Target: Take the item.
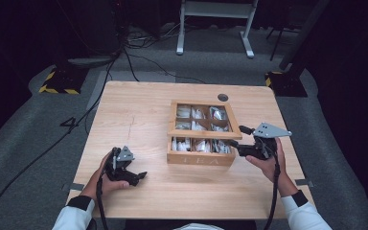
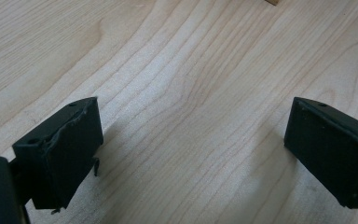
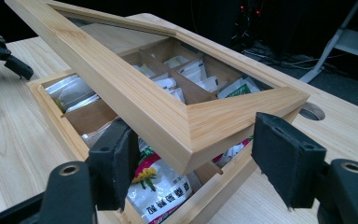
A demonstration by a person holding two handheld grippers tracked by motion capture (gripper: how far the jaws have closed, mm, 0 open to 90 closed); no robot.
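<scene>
Wooden table (image 1: 139, 115) bears a tea box (image 1: 201, 158) whose raised lid (image 3: 168, 116) corner sits between the wide right gripper (image 3: 200, 163) jaws, untouched; left gripper (image 2: 191, 144) idles wide.

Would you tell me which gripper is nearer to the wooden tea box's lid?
Right. The right gripper has the raised lid corner between its open jaws; the left gripper rests on the table, well left of the tea box.

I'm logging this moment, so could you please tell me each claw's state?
Left claw: open, empty, over the table.
Right claw: open, astride the tea box lid corner.
</scene>
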